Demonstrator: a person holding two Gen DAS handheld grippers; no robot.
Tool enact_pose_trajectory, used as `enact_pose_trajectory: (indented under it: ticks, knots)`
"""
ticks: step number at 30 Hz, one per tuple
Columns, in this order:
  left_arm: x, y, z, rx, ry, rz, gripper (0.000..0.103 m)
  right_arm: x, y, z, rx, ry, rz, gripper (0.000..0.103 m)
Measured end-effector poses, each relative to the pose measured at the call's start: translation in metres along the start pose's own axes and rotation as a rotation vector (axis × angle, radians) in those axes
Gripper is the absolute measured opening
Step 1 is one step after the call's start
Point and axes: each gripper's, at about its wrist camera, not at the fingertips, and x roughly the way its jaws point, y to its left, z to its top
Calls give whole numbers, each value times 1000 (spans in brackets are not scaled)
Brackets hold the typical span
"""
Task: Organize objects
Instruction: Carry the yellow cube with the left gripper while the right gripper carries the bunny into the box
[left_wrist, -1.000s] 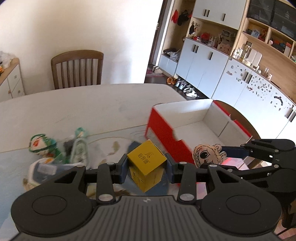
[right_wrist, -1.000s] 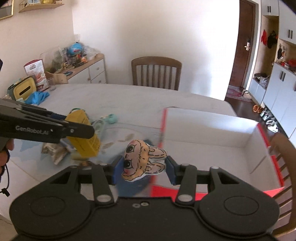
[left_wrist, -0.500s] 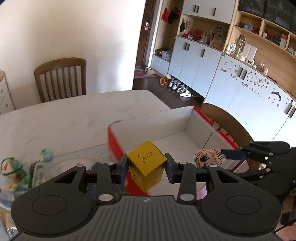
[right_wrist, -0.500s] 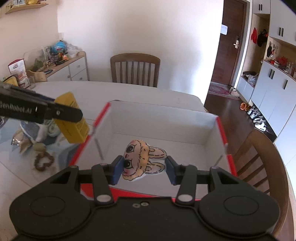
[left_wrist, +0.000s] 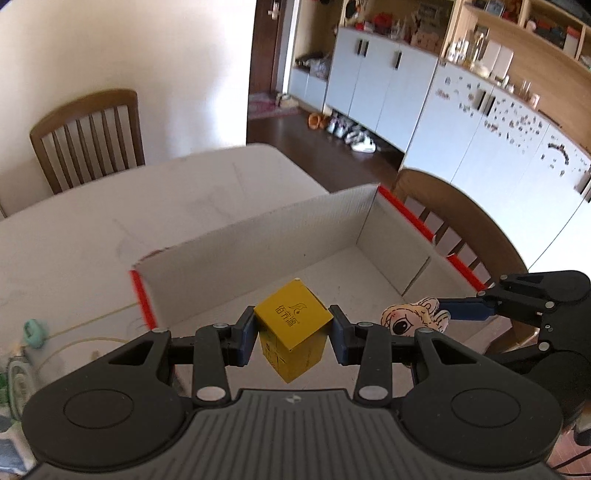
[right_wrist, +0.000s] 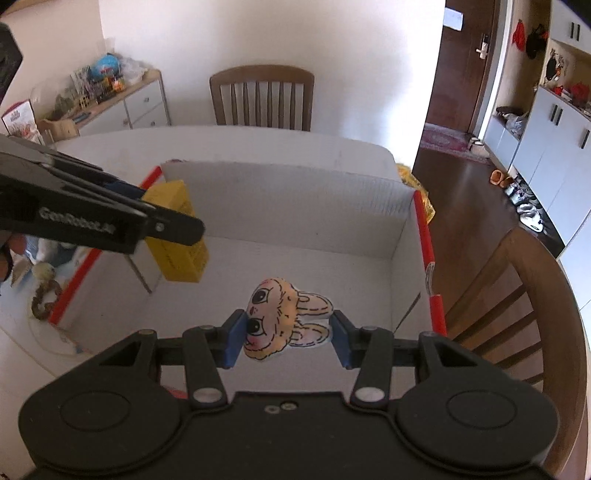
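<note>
My left gripper (left_wrist: 293, 338) is shut on a yellow box (left_wrist: 291, 332) and holds it above the floor of a white cardboard box with red edges (left_wrist: 295, 225). The yellow box also shows in the right wrist view (right_wrist: 177, 236). My right gripper (right_wrist: 288, 338) is shut on a flat cartoon bunny toy (right_wrist: 284, 321), held over the same cardboard box (right_wrist: 288, 206). In the left wrist view the bunny toy (left_wrist: 413, 317) hangs to the right of the yellow box.
Loose items lie on the table left of the cardboard box: a brown bead string (right_wrist: 42, 299) and a mint-green piece (left_wrist: 35, 332). Wooden chairs stand at the far side (right_wrist: 262, 96) and the right (right_wrist: 517, 306). A sideboard (right_wrist: 122, 99) stands far left.
Both grippers moved right with their loads, from beside the cardboard box to over its inside. The yellow box and the bunny toy stay gripped.
</note>
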Motion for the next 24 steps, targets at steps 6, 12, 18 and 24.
enact_pose_trajectory:
  ticks: [6,12,18,24]
  knots:
    - [37,-4,2,-1,69,0,39,32,-1,4,-29,84,11,47]
    - [62,2,0,-28,132,3,39,51,-6,1,-40,150,15,47]
    - [74,4,-4,-41,171,13,40,62,-4,-5,-50,189,14,47]
    - [80,1,-11,-38,202,23,40,68,1,-10,-64,216,7,47]
